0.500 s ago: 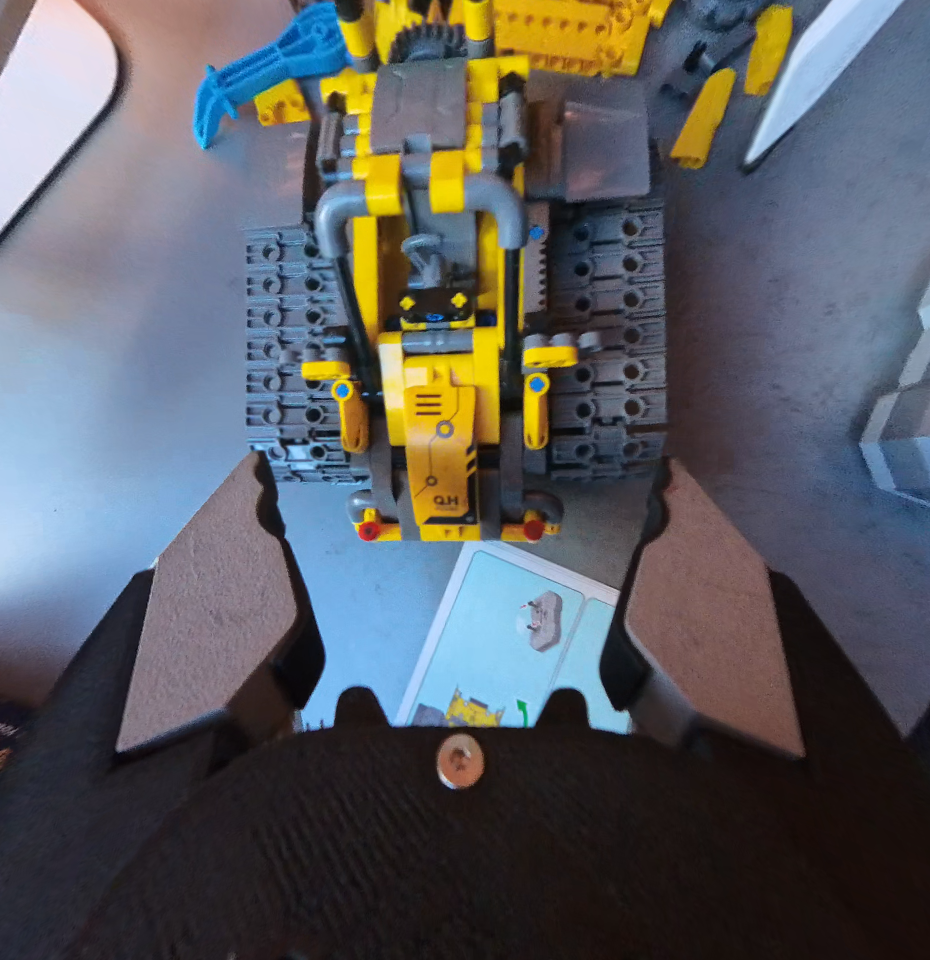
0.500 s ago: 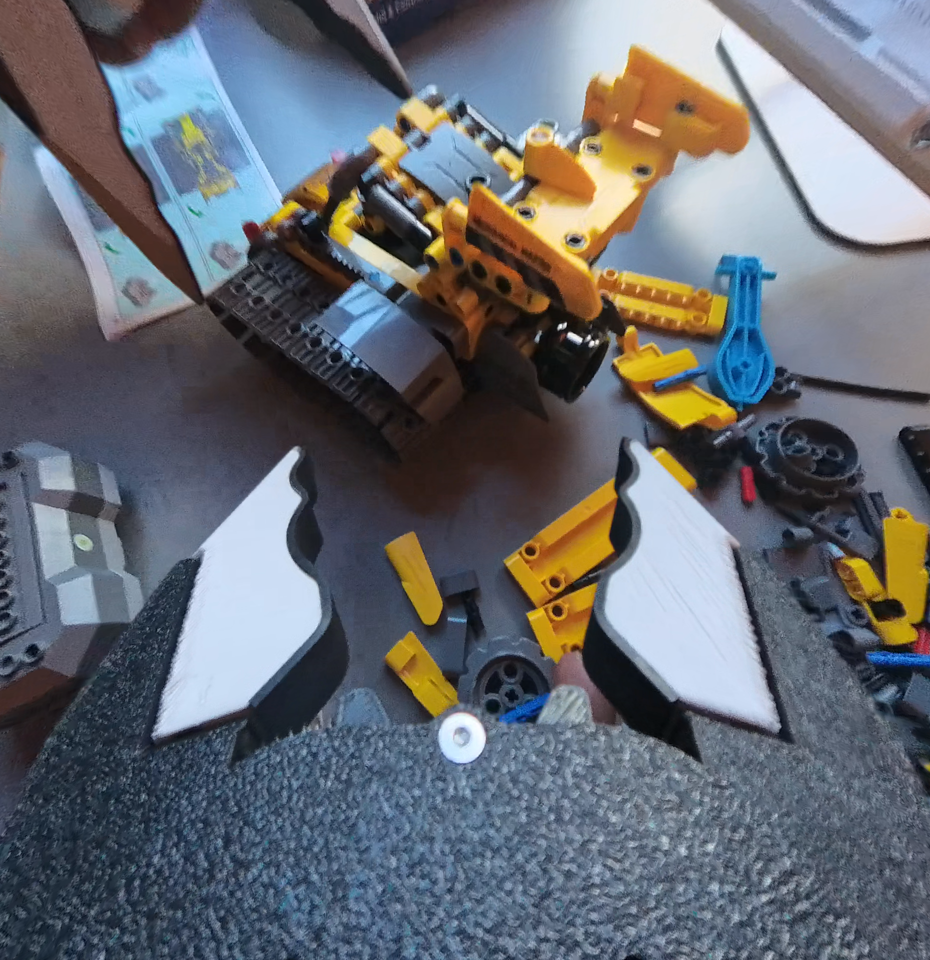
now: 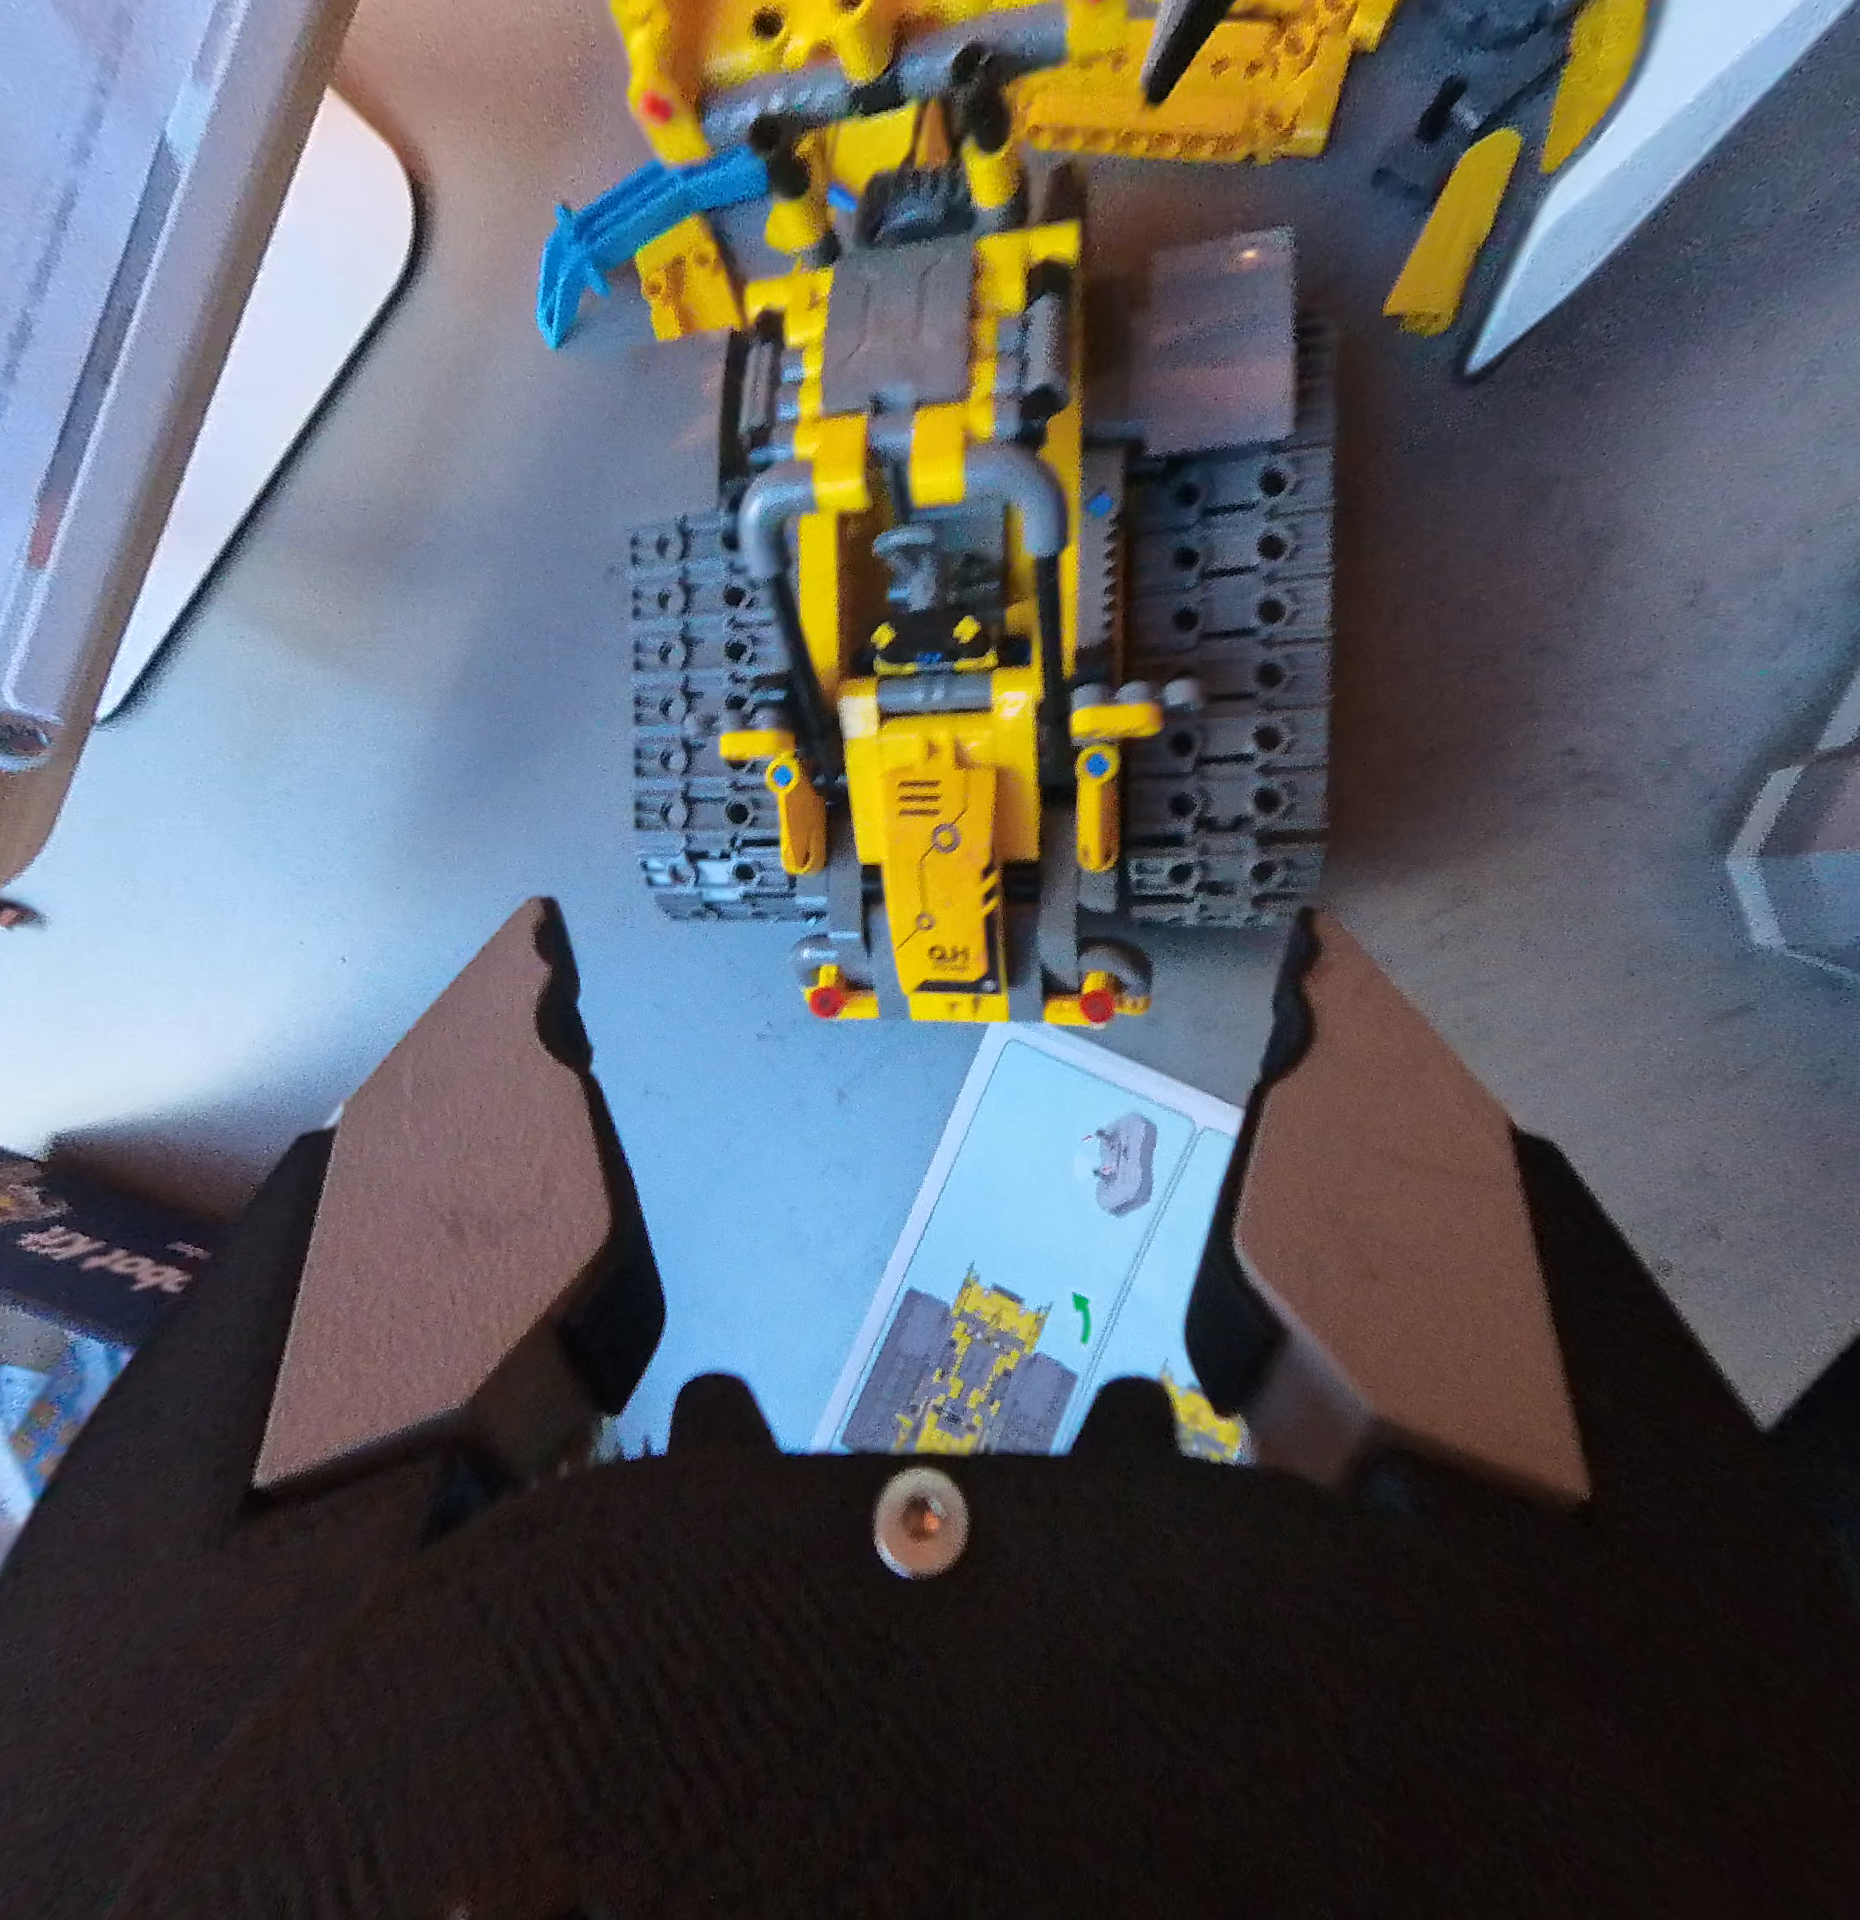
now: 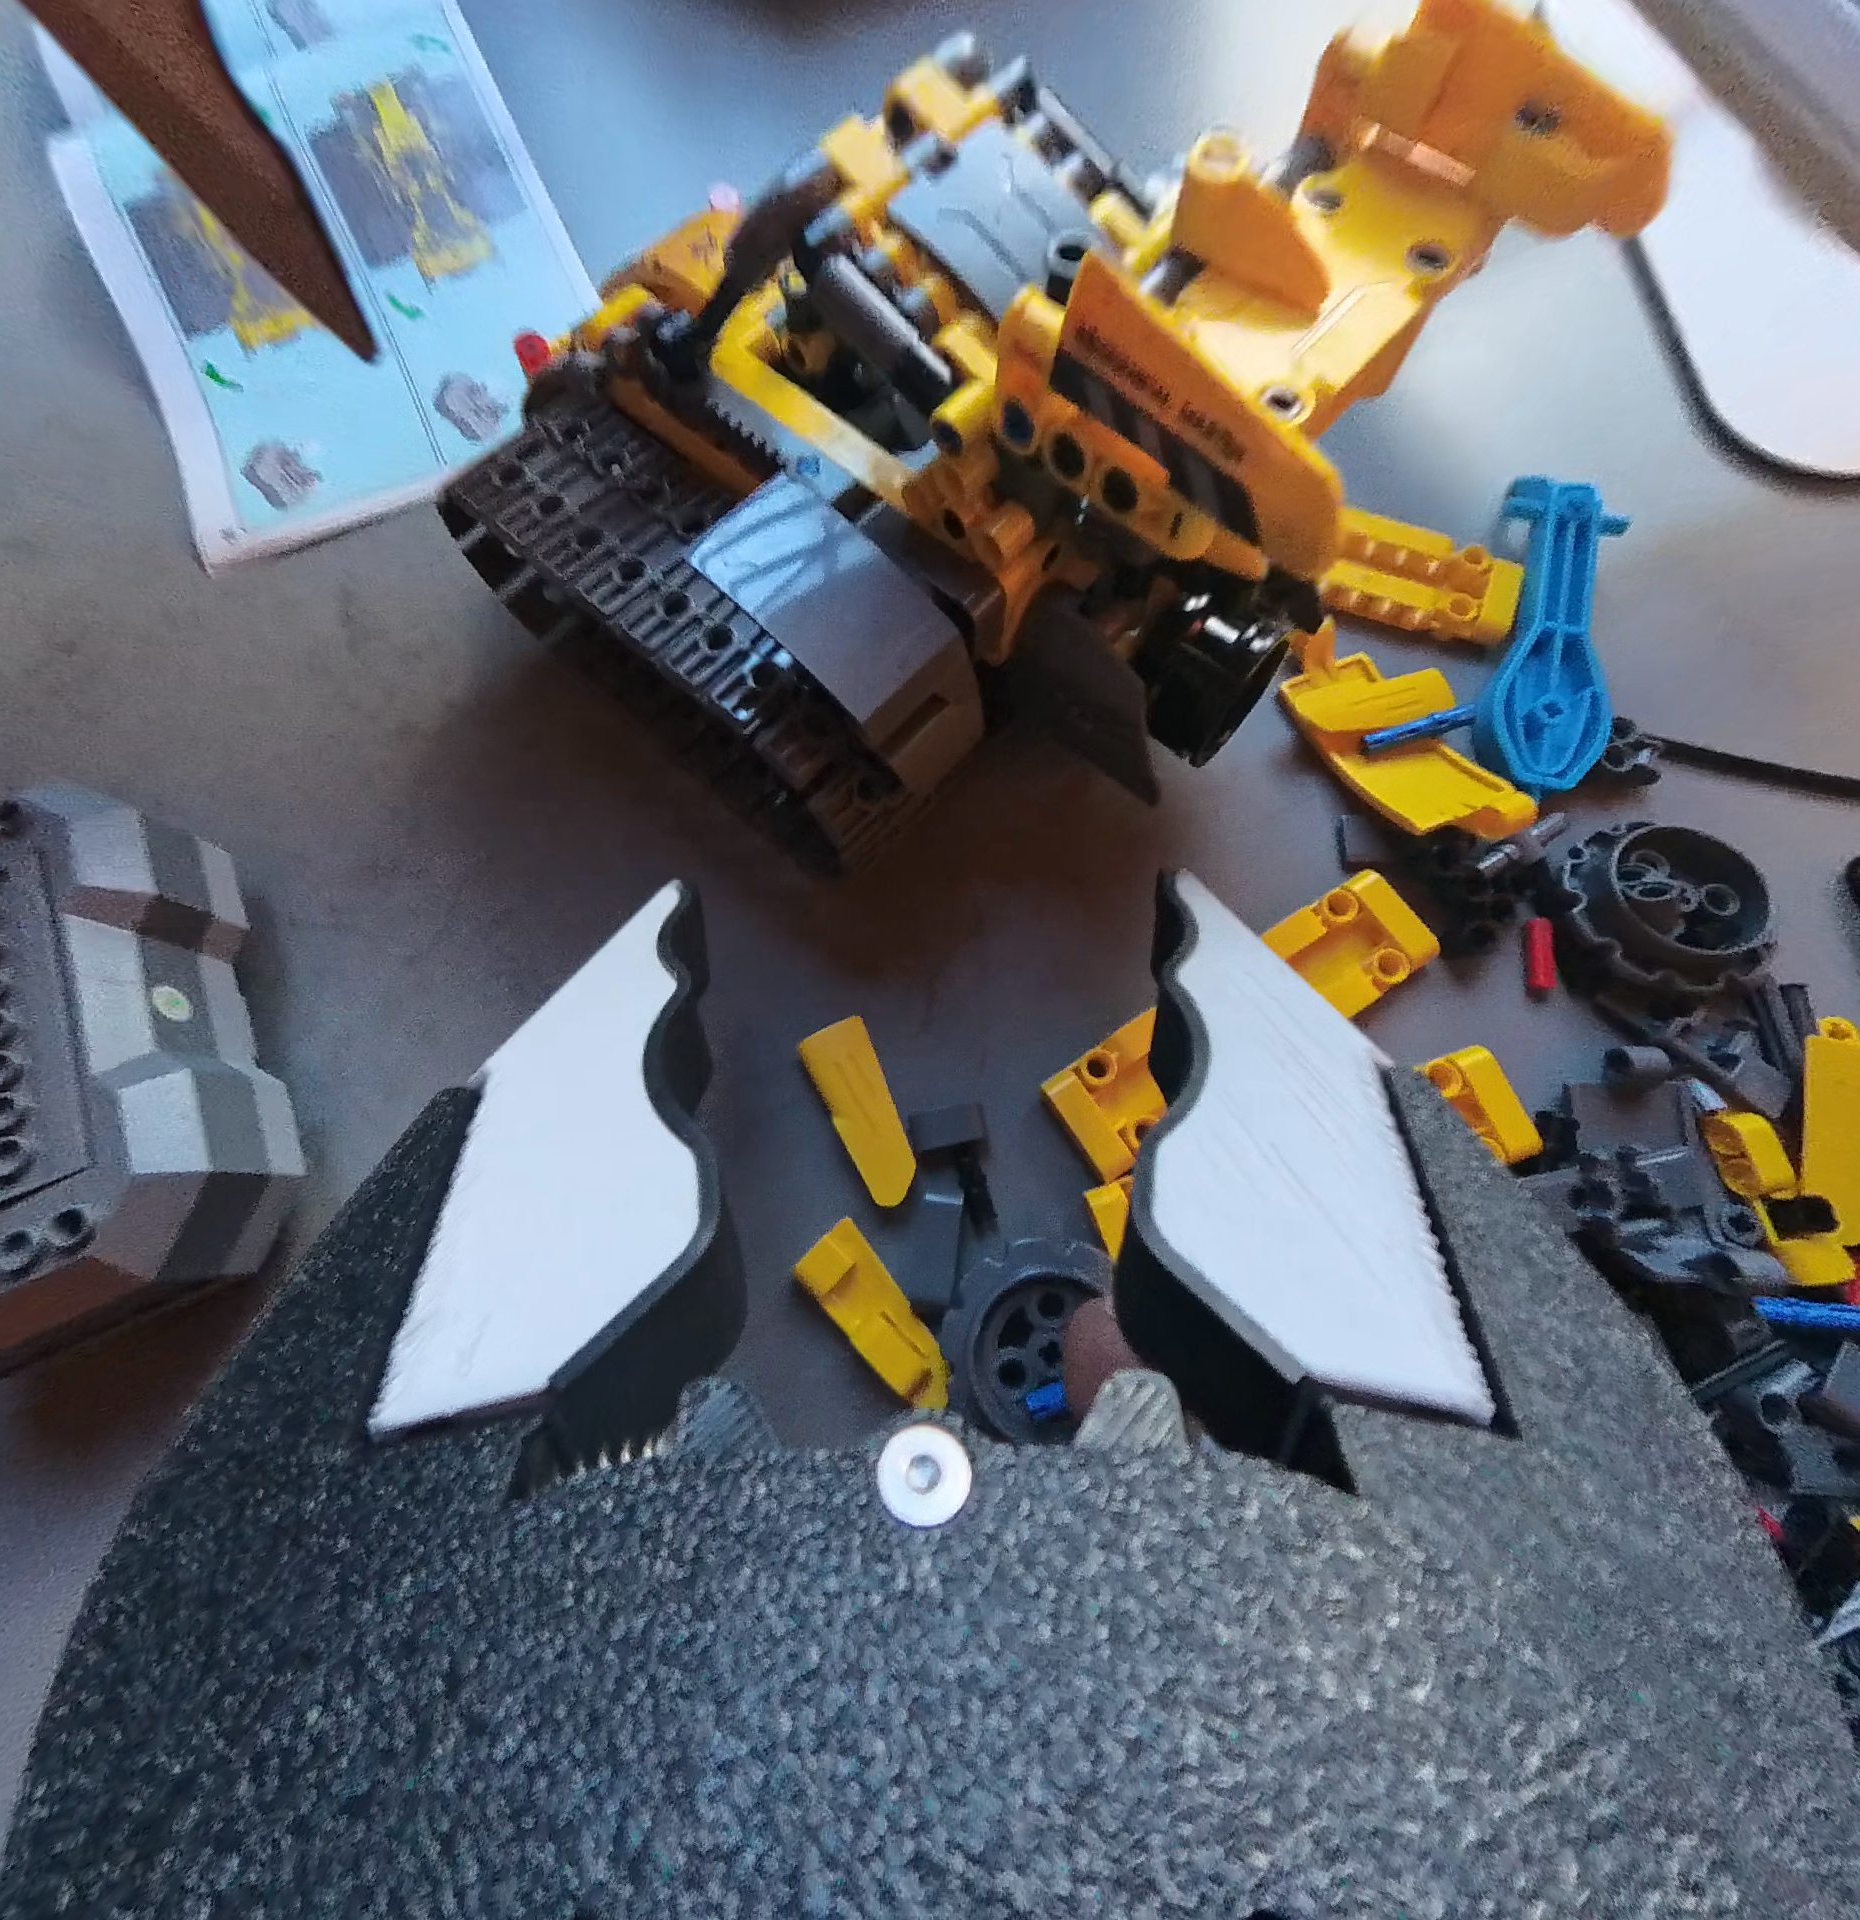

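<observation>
Surface: grey tabletop, strewn with building-brick parts.
Left gripper: brown fingers spread wide, holding nothing, hovering over the instruction sheet.
At its 12 o'clock: yellow tracked toy vehicle, rear end just beyond the fingertips, not touched.
Right gripper: white fingers apart, empty.
Between its fingers: small yellow wedge pieces and a dark wheel on the table.
At its 12 o'clock: the vehicle's track, near.
At 3 o'clock: loose dark and yellow parts.
At 9 o'clock: grey block.
At 1 o'clock: blue tool.
</observation>
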The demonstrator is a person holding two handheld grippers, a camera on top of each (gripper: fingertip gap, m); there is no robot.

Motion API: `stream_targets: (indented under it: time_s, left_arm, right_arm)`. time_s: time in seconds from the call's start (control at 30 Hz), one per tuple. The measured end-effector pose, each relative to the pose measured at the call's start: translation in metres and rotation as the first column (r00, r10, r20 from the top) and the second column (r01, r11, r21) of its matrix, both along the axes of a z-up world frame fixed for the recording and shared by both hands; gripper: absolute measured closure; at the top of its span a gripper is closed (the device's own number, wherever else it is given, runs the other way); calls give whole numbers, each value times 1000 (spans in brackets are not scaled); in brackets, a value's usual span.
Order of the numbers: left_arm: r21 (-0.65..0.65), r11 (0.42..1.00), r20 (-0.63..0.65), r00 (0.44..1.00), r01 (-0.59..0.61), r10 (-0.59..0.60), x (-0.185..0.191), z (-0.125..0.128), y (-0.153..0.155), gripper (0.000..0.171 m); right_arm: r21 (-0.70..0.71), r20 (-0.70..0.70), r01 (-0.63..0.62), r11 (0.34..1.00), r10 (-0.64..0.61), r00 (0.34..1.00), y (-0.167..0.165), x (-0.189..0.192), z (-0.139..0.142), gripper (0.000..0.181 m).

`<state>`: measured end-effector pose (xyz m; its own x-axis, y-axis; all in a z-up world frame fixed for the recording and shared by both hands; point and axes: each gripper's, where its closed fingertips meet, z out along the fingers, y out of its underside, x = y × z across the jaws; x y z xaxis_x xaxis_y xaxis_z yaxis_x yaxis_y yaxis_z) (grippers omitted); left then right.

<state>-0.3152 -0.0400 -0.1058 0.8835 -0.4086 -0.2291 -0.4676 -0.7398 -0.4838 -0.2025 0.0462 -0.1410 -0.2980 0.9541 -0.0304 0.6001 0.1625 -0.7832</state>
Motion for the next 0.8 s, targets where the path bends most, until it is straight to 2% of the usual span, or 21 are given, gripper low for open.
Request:
stream_targets:
  time_s: [0.1, 0.2, 0.3, 0.47, 0.53, 0.63, 0.67, 0.7, 0.73, 0.8]
  left_arm:
    - [-7, 1000, 78, 997, -21, 22, -17, -7, 3, 47]
    - [20, 1000, 186, 982, 16, -19, -28, -11, 13, 50]
    - [45, 998, 271, 961, 43, -53, -39, -12, 23, 62]
    - [-14, 991, 437, 892, 135, -116, -30, -31, 21, 69]
    - [-12, 986, 520, 843, 165, -135, -23, -31, 16, 84]
    - [4, 984, 573, 806, 180, -150, -21, -29, 4, 103]
    - [3, 985, 576, 805, 170, -141, -23, -29, -1, 103]
    - [7, 986, 581, 802, 168, -141, -23, -28, -9, 103]
    - [9, 984, 590, 793, 180, -151, -20, -27, -19, 104]
    - [12, 967, 647, 735, 256, -203, -1, -23, -47, 119]
  right_arm:
    - [-14, -53, -50, 999, 49, 997, -11, 2, 12, 105]
    - [39, 0, -84, 996, 84, 996, -21, 5, 3, 119]
    - [99, 27, -75, 992, 73, 997, -24, 3, -5, 113]
    - [119, 7, -51, 992, 51, 999, -27, -9, -6, 114]
    - [138, -12, -24, 990, 25, 1000, -25, -17, -5, 114]
    - [176, -71, 50, 983, -37, 997, -14, -31, 5, 116]
    - [186, -80, 78, 979, -64, 995, -7, -34, 7, 110]
    - [197, -90, 119, 973, -102, 991, 2, -38, 8, 108]
    - [208, -99, 162, 965, -144, 985, 13, -41, 8, 113]
    - [185, -111, 219, 958, -202, 973, 26, -45, 8, 120]
